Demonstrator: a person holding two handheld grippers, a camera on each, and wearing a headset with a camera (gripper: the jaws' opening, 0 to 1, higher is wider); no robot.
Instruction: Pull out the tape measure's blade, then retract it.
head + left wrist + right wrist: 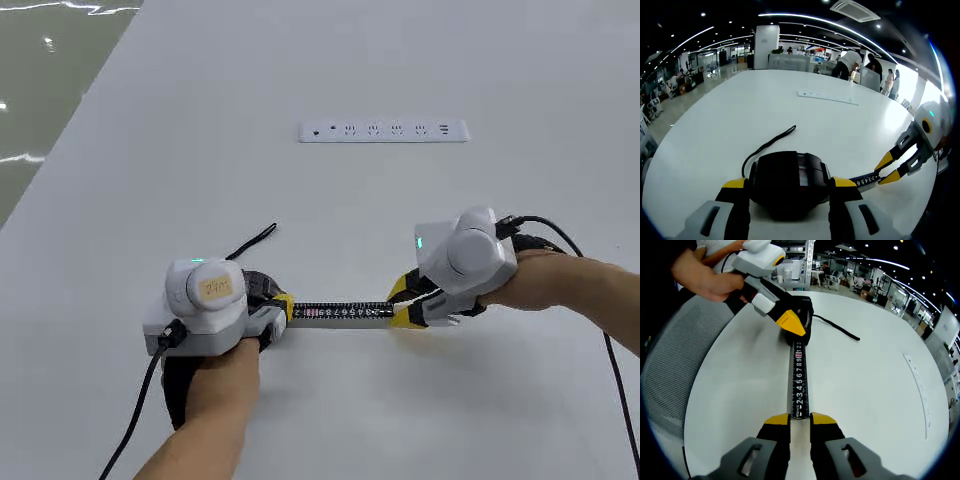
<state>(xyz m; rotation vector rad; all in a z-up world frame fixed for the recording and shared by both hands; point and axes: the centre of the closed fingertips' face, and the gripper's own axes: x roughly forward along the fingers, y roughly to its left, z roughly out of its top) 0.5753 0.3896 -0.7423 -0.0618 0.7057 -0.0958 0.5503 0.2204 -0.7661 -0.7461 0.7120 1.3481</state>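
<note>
Near side of the power strip (pixel 384 131), well apart from it on the white table (pixel 200 150), the tape measure case (pixel 262 289) sits clamped btw the two jaws of the left gripper (pixel 788 183), which press on both its sides. From the case the blade (pixel 799 385) runs out straight to the right gripper (pixel 800 420), with its long axis approx parallel to the strip's length. The right gripper's jaws are pressed together on the blade's free end, so it is pinching the tip. A short part of the blade is out. A thin black wrist strap (pixel 250 242) lies from the case toward the power strip, clear of the blade line.

Judgement: the pull-out step is in hand, at an early stage. The next move turns on one relation: the pull must go along the blade axis, i.e. right gripper away from the case and parallel to the strip, w/ the left gripper holding the case fixed. A sideways pull could kink the blade or let the tip slip out.
</note>
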